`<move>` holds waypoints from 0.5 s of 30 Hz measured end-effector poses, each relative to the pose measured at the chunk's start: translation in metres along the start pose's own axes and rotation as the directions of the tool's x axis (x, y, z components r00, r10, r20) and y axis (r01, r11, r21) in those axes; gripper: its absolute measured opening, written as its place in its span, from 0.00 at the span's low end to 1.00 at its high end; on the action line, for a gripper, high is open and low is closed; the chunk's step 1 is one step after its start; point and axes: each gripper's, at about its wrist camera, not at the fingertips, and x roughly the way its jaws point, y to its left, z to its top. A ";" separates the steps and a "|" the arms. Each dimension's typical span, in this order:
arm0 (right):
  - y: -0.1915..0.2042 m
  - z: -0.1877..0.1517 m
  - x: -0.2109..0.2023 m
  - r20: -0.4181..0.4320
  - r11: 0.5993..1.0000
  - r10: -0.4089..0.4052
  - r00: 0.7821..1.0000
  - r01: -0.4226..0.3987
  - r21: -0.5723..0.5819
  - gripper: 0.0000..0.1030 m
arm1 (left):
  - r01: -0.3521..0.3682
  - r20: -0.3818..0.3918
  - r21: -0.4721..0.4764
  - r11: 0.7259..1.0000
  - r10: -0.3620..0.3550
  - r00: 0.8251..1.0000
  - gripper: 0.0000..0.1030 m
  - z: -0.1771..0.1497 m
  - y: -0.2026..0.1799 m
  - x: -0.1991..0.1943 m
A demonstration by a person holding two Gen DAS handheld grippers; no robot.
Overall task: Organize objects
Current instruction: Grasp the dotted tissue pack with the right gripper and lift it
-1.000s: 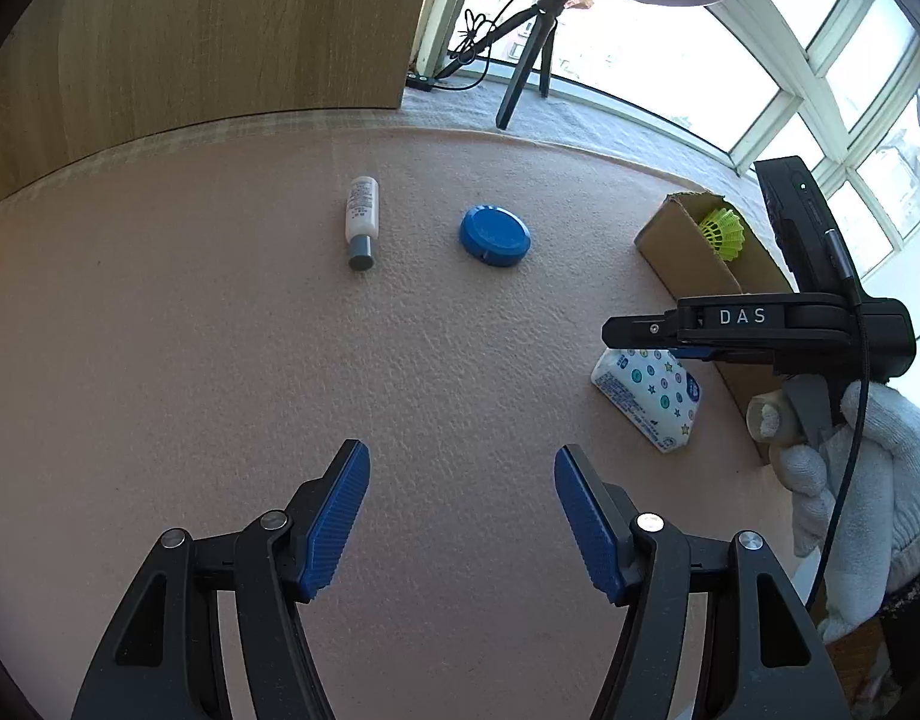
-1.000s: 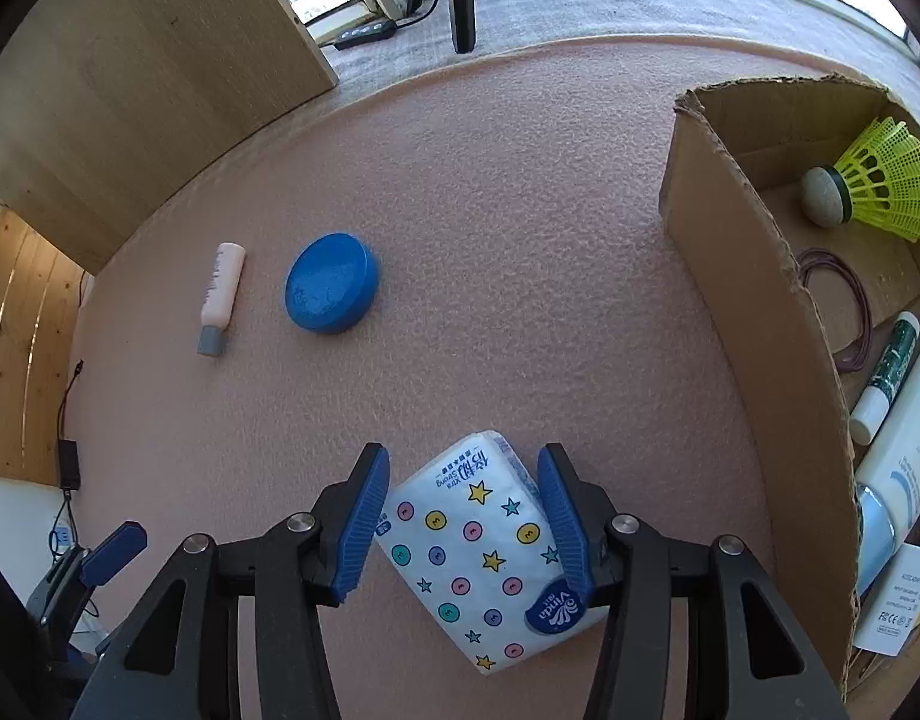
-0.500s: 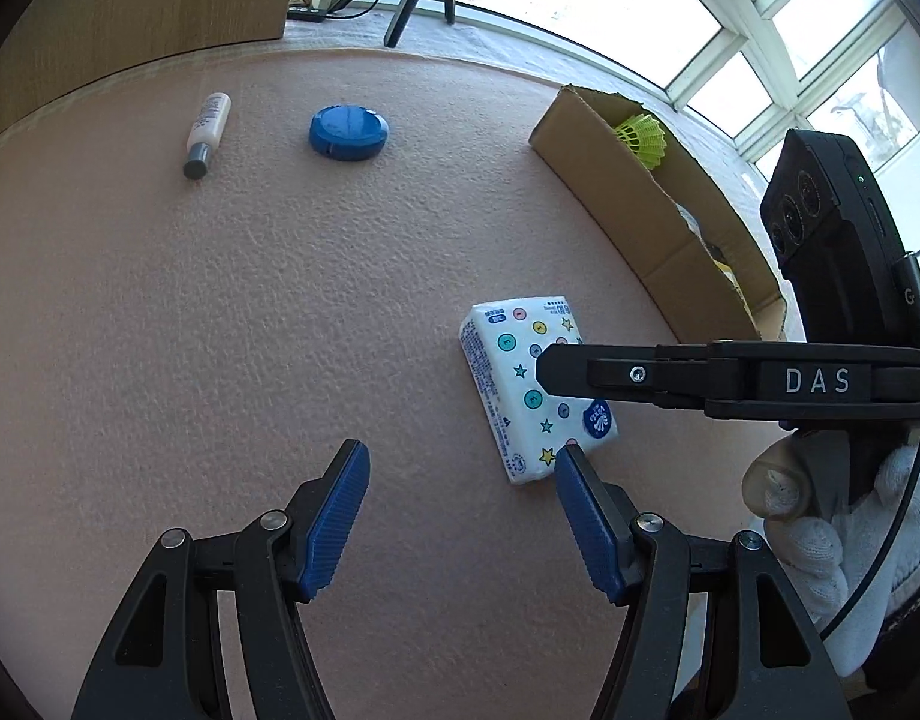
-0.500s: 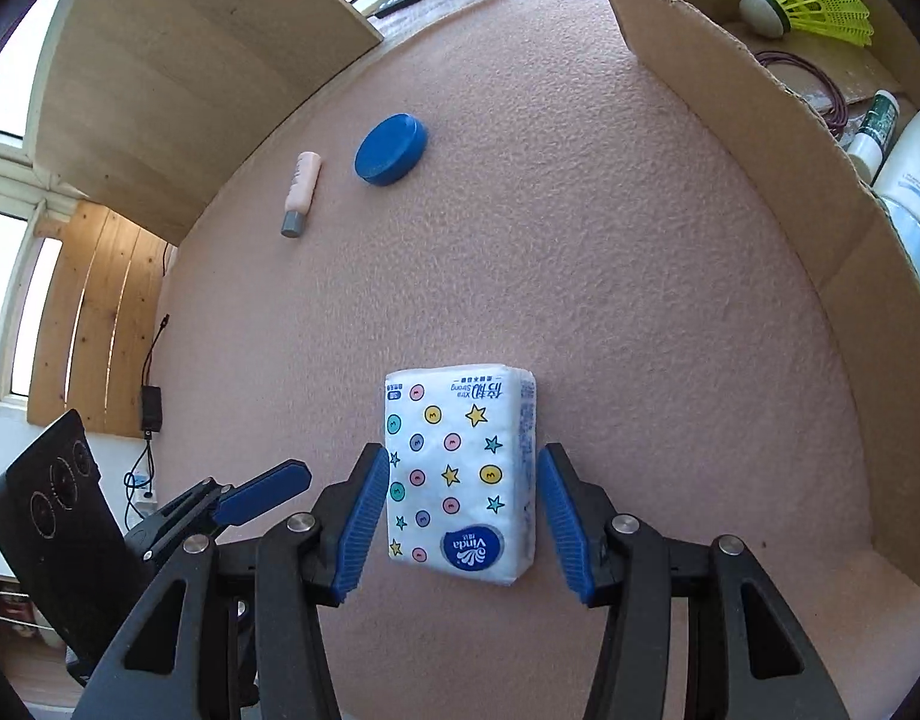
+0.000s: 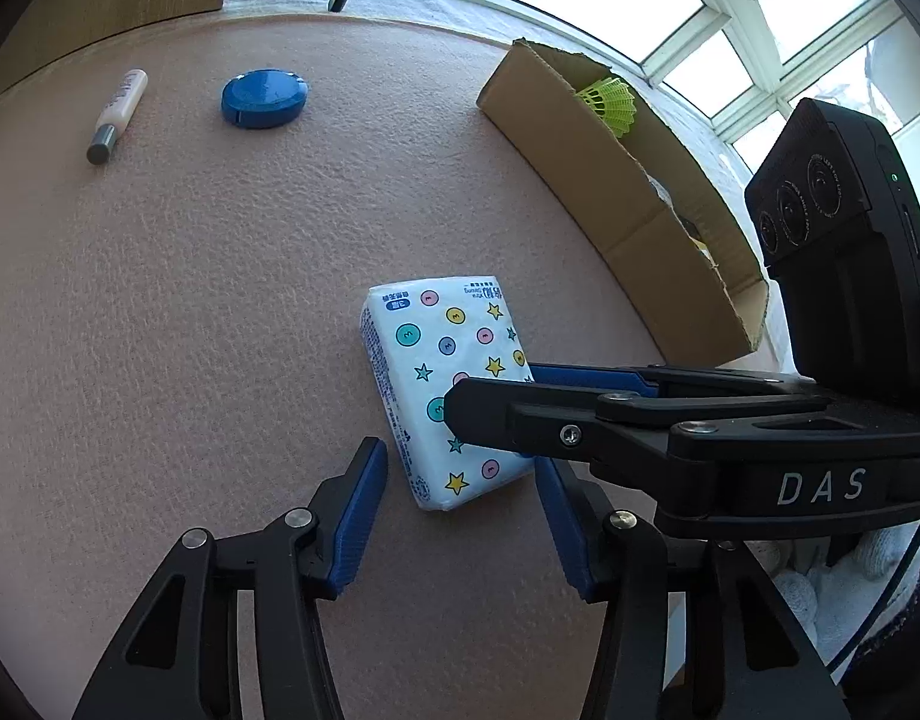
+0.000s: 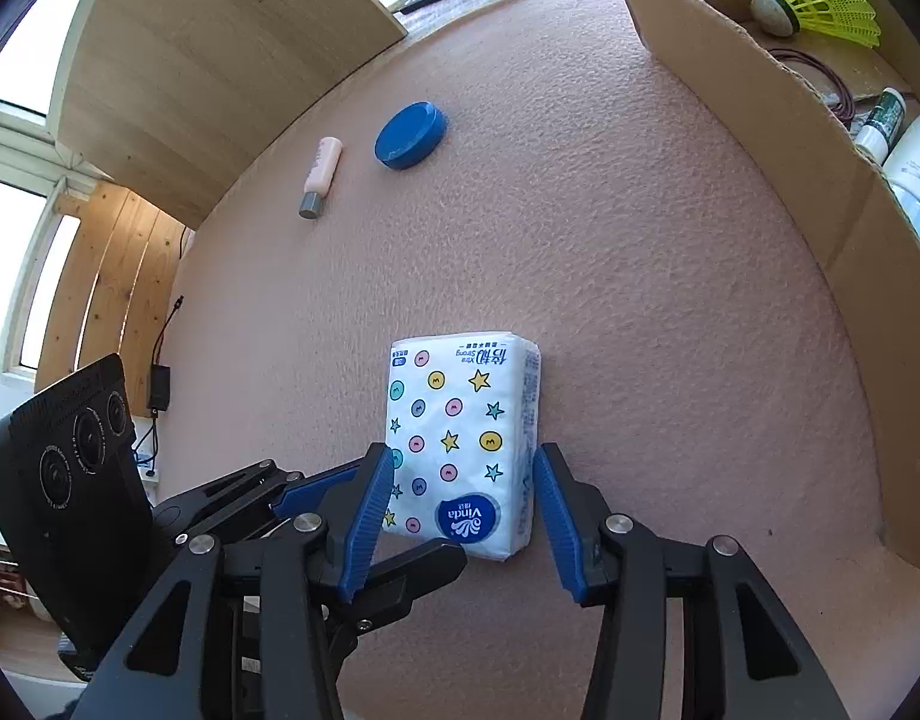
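We see the tissue pack lying flat on the pink mat, beside the cardboard box. Our right gripper straddles its near end, jaws spread. Our left gripper gapes beside the pack. Beyond the pack lie a blue lid and tube.

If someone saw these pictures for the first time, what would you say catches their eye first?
Probably the tissue pack, dotted with coloured stars and circles, lying on the pink mat between the open blue fingers of the right gripper, with the left gripper open close beside it. Next, the neon-yellow shuttlecock inside the cardboard box at the mat's right edge.
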 end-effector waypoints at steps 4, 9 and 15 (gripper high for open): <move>0.003 -0.001 0.001 0.006 1.000 -0.021 1.000 0.021 -0.023 0.39 | 0.000 0.002 0.008 1.000 0.000 1.000 0.50 0.004 -0.003 0.002; 0.001 -0.002 -0.005 0.027 0.999 -0.028 0.999 0.029 -0.028 0.36 | -0.009 0.013 0.020 1.000 0.009 1.000 0.48 0.008 -0.010 -0.001; 0.007 0.000 -0.027 0.093 0.996 -0.056 0.994 0.062 -0.063 0.36 | -0.039 0.060 0.084 0.996 0.034 0.998 0.48 0.020 -0.032 -0.015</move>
